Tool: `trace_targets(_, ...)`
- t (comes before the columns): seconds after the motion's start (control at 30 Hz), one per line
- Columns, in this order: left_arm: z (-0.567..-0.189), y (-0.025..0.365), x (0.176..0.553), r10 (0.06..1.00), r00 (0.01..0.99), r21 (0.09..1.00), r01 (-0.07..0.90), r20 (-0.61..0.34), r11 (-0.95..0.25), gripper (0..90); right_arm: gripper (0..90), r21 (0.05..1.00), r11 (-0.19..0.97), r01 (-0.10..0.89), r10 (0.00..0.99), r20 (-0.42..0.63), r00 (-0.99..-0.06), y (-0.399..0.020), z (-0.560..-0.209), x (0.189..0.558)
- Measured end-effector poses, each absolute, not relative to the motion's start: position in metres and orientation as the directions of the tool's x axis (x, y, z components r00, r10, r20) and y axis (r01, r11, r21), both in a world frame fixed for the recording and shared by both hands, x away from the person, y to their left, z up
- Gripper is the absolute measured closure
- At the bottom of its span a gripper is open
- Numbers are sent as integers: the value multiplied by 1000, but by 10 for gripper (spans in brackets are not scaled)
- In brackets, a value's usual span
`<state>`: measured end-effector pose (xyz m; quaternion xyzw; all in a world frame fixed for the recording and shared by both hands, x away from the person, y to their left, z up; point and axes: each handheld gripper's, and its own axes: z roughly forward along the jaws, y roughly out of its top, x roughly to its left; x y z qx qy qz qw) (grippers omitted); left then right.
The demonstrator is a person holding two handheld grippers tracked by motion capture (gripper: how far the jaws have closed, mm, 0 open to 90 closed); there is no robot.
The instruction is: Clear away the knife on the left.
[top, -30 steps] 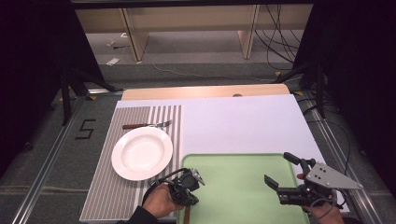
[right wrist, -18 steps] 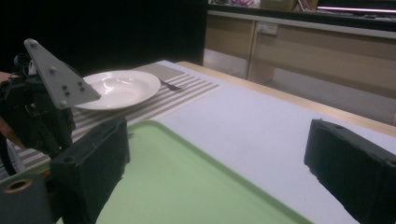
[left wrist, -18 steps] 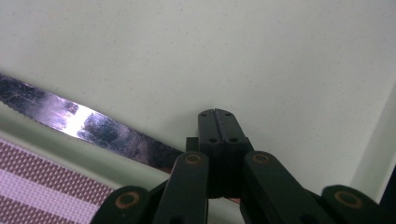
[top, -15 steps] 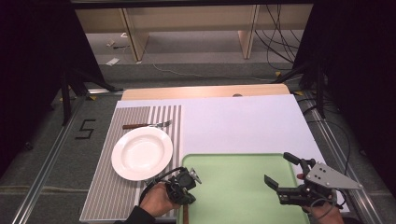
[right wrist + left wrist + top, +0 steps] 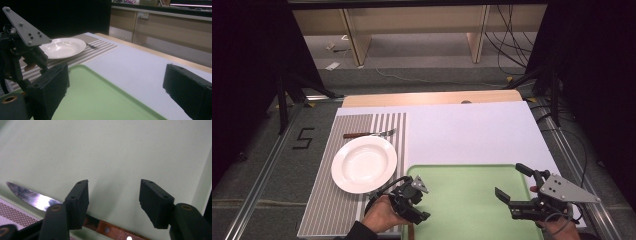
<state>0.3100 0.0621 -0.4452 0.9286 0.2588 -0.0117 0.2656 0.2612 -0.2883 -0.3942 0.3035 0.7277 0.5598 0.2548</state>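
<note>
Just under my left gripper (image 5: 113,203) the knife (image 5: 32,198) lies flat on the green tray (image 5: 125,152), along its edge beside the striped mat (image 5: 12,213). Its blade runs out past one jaw and its handle crosses below the gap. The jaws have just been opening; they stand wide and grip nothing. The knife has a worn, shiny steel blade and a brown riveted handle. My right gripper (image 5: 512,186) hangs open and empty.
</note>
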Motion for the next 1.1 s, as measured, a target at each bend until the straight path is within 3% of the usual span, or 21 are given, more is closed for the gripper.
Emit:
trace_targets(0.4,-430,76,303,484,868,683,420,-111,-598,231,78,969,189,156,726,-31,-687,-288,-394,261)
trace_targets(1.1,-415,108,296,522,841,875,353,-142,-332,211,78,969,192,155,724,-34,-689,-287,-394,261)
